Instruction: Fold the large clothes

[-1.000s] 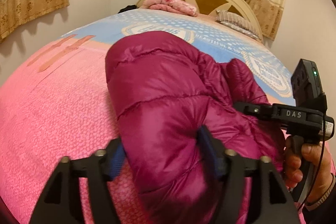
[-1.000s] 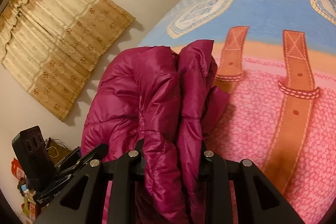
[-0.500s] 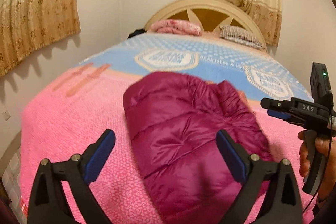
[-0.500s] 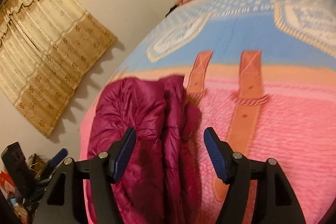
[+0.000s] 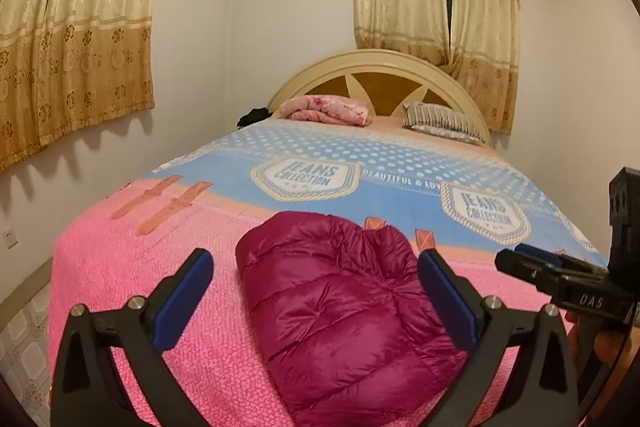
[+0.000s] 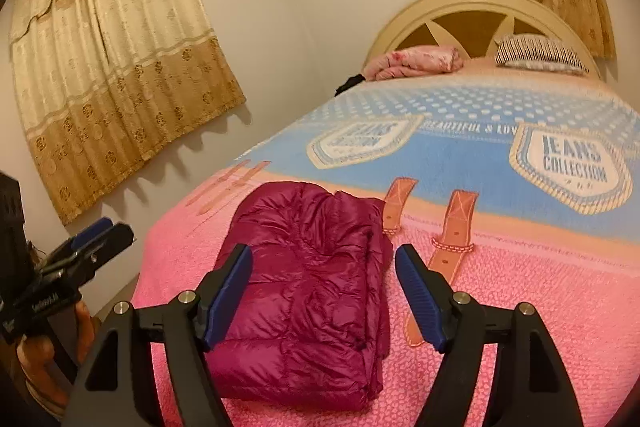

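Observation:
A magenta puffer jacket (image 5: 340,299) (image 6: 308,287) lies folded in a compact bundle on the pink end of the bed cover (image 5: 140,267) (image 6: 520,307). My left gripper (image 5: 314,259) hovers above and short of it. Its jaws are still opening, wide apart, and the blue pads touch nothing. My right gripper (image 6: 323,251) hangs over the jacket's near right side with its jaws opening and nothing pinched between them. Each gripper shows in the other's view: the right gripper (image 5: 516,255) at the right edge, the left gripper (image 6: 114,231) at the left edge, both held in a hand.
The cover turns blue with "Jeans Collection" badges (image 5: 306,177) farther up the bed. A folded pink quilt (image 5: 326,111) and a striped pillow (image 5: 440,123) lie by the arched headboard (image 5: 380,67). A wall with curtains (image 5: 72,47) runs along the left, with tiled floor (image 5: 24,347) below.
Both grippers let go of the jacket, opened and drew back and upward. The jacket, bunched in their jaws a second ago, now lies flat and folded on the bed.

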Demonstrator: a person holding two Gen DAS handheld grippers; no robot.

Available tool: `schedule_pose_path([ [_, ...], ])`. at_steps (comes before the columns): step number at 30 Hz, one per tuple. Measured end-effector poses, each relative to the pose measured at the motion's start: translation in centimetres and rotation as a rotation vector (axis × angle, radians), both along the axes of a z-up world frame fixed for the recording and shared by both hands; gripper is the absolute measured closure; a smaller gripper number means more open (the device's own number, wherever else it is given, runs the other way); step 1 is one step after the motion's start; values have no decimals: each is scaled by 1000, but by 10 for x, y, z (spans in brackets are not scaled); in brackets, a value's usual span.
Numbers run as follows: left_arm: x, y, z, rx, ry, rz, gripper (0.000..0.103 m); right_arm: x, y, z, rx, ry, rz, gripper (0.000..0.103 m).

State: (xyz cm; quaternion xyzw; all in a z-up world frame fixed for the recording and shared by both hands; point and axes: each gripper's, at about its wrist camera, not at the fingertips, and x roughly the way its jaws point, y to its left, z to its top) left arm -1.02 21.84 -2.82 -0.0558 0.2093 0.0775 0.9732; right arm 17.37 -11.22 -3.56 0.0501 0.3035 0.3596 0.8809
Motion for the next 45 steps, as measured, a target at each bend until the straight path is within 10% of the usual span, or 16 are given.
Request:
schedule_pose_path([
  [45,-6,-18,1,26,-8,-13,0,-12,-20,0,35,18,-32,24],
])
